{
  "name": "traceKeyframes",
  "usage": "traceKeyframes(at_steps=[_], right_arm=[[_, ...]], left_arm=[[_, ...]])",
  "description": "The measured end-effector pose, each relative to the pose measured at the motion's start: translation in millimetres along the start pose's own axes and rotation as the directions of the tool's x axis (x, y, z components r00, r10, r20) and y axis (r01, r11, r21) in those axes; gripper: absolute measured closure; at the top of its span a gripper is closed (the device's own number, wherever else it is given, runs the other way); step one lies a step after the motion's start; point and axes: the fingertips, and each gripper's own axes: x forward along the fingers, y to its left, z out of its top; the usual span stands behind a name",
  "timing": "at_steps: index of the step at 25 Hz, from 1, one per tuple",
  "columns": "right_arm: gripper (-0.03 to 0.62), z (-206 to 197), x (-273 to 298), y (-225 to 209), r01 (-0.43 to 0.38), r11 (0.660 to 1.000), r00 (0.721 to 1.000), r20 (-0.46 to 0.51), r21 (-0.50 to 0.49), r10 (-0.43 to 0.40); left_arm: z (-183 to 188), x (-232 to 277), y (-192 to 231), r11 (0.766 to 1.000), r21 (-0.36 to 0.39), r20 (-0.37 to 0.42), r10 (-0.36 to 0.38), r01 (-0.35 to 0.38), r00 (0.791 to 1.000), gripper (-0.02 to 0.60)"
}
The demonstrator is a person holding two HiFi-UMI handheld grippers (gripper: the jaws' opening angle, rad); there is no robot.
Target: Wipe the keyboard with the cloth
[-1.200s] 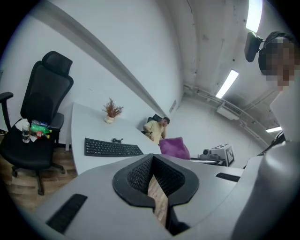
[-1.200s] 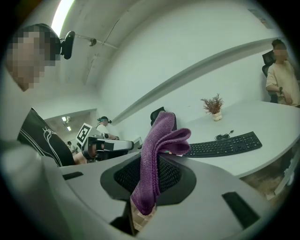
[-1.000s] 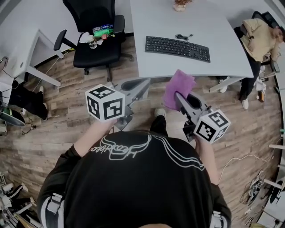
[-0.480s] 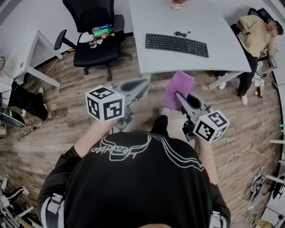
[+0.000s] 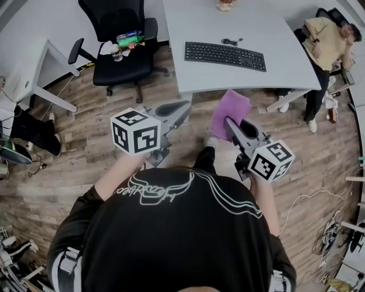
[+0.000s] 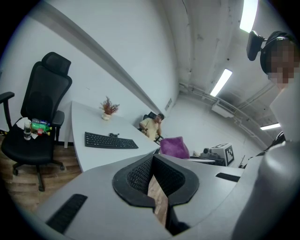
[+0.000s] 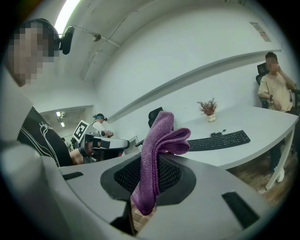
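Note:
A black keyboard [image 5: 225,55] lies on the grey table [image 5: 234,80] ahead of me, also seen as the keyboard [image 6: 111,140] and the keyboard [image 7: 218,140] in the two gripper views. My right gripper [image 5: 231,122] is shut on a purple cloth [image 5: 229,114], held in the air short of the table's near edge. The cloth [image 7: 157,154] stands up folded between the jaws and hides their tips. My left gripper [image 5: 185,106] hovers beside it, shut, with nothing held. From the left gripper view the cloth [image 6: 174,147] shows to the right.
A black office chair [image 5: 120,45] with bottles on its seat stands left of the table. A person [image 5: 325,40] sits at the table's right end. A small plant [image 5: 227,5] and a cable [image 5: 231,41] lie behind the keyboard. Wooden floor is below.
The table and keyboard have drifted slightly up and left in the head view. Both grippers keep their pose, the cloth still in the right one.

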Motion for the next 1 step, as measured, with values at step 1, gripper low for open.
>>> traceKeyframes(at_steps=[1], right_arm=[[0.54,-0.1,0.4,-0.7,0.001,1.0,1.0,0.0,0.0,-0.001]], left_arm=[[-0.3,0.4,0.4,1.0,0.0,-0.002,-0.001,0.001,1.0,0.577]])
